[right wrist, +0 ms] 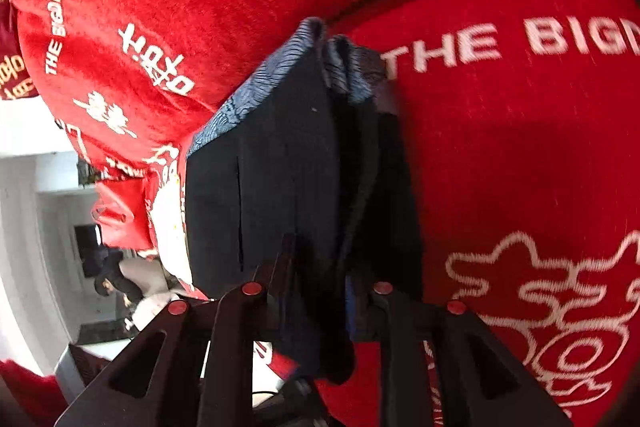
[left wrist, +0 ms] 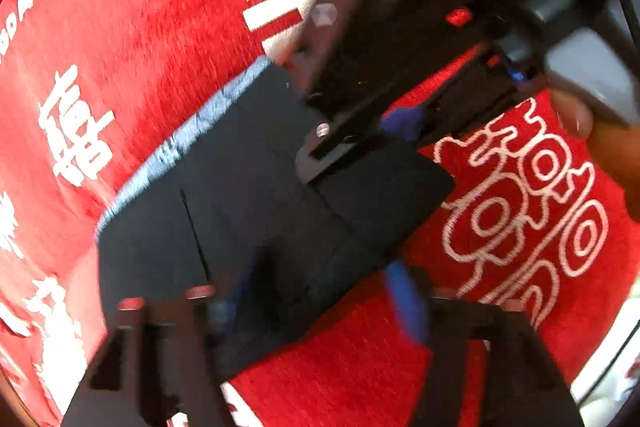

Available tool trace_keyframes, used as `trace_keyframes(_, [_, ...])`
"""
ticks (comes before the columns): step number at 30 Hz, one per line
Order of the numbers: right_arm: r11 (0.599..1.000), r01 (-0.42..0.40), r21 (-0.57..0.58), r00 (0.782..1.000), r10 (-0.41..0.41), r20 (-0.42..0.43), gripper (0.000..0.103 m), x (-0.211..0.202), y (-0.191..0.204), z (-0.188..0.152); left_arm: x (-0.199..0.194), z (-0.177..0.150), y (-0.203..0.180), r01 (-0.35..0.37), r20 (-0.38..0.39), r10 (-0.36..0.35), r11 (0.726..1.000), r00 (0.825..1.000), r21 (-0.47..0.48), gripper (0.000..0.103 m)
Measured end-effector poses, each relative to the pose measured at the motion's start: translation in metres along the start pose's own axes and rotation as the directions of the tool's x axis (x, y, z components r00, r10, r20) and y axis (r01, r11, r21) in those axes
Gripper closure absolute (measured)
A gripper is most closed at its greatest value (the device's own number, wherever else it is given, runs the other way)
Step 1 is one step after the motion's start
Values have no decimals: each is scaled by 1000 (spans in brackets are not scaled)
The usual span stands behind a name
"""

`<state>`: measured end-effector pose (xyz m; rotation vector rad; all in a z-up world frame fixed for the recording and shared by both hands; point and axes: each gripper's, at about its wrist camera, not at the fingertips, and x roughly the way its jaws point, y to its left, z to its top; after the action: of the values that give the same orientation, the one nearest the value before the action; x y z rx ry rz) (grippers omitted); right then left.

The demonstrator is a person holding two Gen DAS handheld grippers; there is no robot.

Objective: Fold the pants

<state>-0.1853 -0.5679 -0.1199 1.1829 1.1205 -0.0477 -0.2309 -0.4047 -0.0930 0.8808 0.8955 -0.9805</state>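
Note:
Dark navy pants (left wrist: 256, 211) with a blue patterned waistband lining (left wrist: 188, 135) lie folded on a red blanket. My left gripper (left wrist: 316, 307) sits at the pants' near edge, its blue-padded fingers (left wrist: 404, 299) spread apart around the cloth. The right gripper (left wrist: 384, 131) shows in the left wrist view, closed on the pants' far edge. In the right wrist view the pants (right wrist: 280, 187) hang bunched, with the waistband (right wrist: 256, 91) at the top, and my right gripper (right wrist: 320, 295) is shut on the fabric.
The red blanket (right wrist: 520, 147) with white lettering covers the surface. A person's hand (left wrist: 600, 139) holds the right gripper. At the left in the right wrist view there is a white room with a person (right wrist: 116, 283) beyond the blanket's edge.

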Motion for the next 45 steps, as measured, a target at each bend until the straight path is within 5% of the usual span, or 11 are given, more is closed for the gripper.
trace_keyframes(11, [969,216,-116,976,-211,52,67,6,33,-18,-29,-15,58,113,-57,-124,979,991,-171,24])
trace_keyframes(13, [953,275,-130,961,-267,75,56,5,37,-23,-31,-20,70,134,-66,-150,970,987,-203,24])
trace_keyframes(15, [916,381,-122,924,-372,90,28,5,35,-26,-30,-27,86,138,-88,-166,956,982,-258,23])
trace_keyframes(20, [907,414,-74,909,-407,93,26,0,29,-36,-25,-45,117,101,-154,-168,924,974,-369,23])
trace_keyframes(23, [877,474,-75,879,-467,91,22,0,34,-40,-24,-54,129,55,-176,-133,919,975,-392,23])
trace_keyframes(28, [871,490,-36,871,-486,73,20,0,34,-40,-21,-61,144,38,-188,-130,904,974,-427,23])
trace_keyframes(35, [830,554,-67,831,-547,98,12,14,41,-40,-15,-67,155,27,-203,-129,896,971,-442,23])
trace_keyframes(45, [816,568,-108,822,-553,137,11,23,47,-50,-9,-74,167,0,-223,-115,889,968,-459,23])
